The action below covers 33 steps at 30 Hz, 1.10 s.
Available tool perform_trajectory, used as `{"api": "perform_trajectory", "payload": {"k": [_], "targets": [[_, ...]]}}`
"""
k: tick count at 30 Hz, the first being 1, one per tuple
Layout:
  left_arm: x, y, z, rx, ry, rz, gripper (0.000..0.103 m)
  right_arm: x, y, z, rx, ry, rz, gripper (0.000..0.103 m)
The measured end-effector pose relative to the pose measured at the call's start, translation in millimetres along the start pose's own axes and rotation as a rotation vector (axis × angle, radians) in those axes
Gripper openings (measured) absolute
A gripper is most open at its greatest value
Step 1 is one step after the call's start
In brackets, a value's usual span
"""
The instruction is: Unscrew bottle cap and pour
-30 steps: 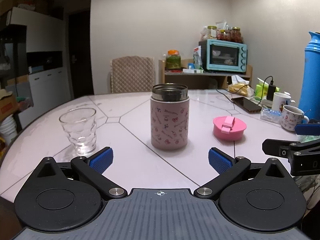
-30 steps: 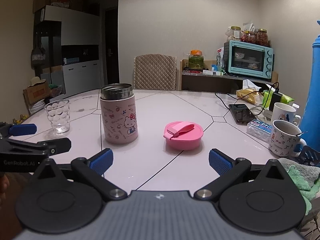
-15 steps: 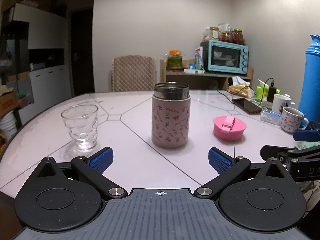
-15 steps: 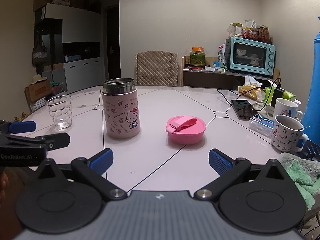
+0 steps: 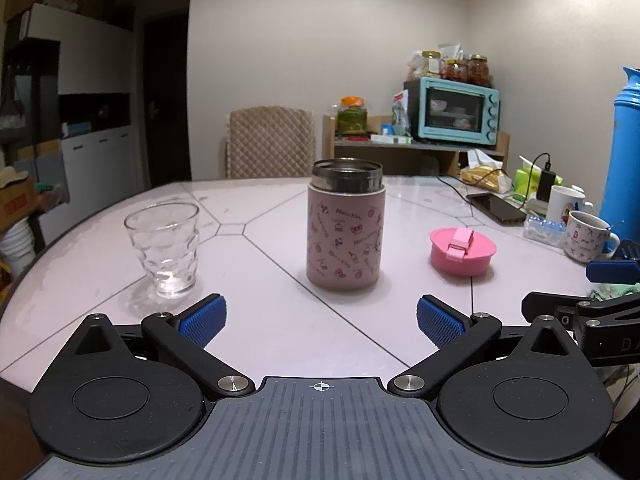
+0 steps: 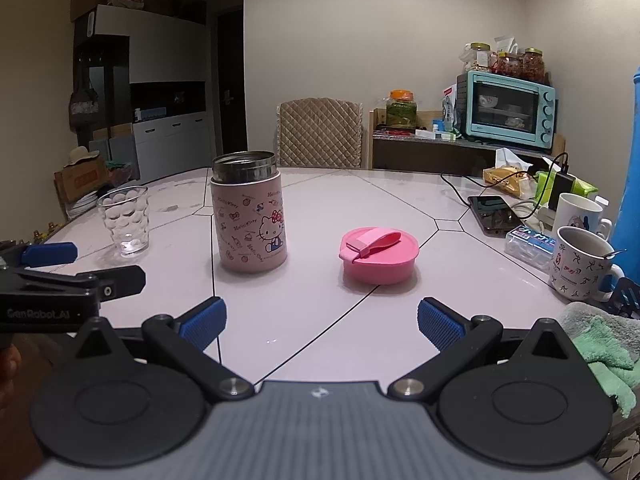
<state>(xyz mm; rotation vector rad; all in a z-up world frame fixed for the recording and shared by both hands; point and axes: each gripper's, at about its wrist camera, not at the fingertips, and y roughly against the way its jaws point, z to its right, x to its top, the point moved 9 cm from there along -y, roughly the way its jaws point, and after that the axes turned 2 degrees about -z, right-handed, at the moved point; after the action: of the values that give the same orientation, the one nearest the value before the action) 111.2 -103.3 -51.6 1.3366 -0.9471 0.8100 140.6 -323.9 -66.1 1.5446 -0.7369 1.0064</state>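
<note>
Bottle [image 5: 346, 226]: one, pink with cartoon print, upright near the middle of the table [image 5: 280, 312], steel mouth bare, uncapped. Cap [image 5: 463, 252]: one, pink, flat on the table to the bottle's right, apart from it, strap across its top. Glass [image 5: 165, 247]: one, clear and dimpled, upright to the bottle's left, nearer the table's left edge, well apart from the bottle.

Left gripper [image 5: 320, 318]: blue pads spread wide, holding nothing, hanging over the table's near edge with the bottle straight ahead between the fingers' lines. Right gripper [image 6: 320, 318]: likewise spread wide and empty, over the near edge, cap just right of its centre line, bottle left of it. Each gripper's finger showing at the side of the other's view. Nothing standing between either gripper and the bottle or the cap.

Along the table's right edge: two mugs, one white [image 6: 576, 212] and one printed [image 6: 582, 262] with a spoon in it, one dark phone [image 6: 494, 214] on a cable, one small packet [image 6: 530, 246], one tall blue flask [image 5: 622, 156], one green cloth [image 6: 604, 354] at the near right corner. Beyond the far edge: one quilted chair back [image 5: 271, 142], one shelf carrying one teal oven [image 5: 456, 114] topped with several jars.
</note>
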Motion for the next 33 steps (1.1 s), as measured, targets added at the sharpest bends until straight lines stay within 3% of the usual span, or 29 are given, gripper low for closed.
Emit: {"api": "perform_trajectory", "payload": {"k": [33], "targets": [[2.7,-4.0,-2.7,-0.006,0.004,0.004,0.103,-8.2,3.4,7.5,0.003,0.000,0.005,0.103]]}}
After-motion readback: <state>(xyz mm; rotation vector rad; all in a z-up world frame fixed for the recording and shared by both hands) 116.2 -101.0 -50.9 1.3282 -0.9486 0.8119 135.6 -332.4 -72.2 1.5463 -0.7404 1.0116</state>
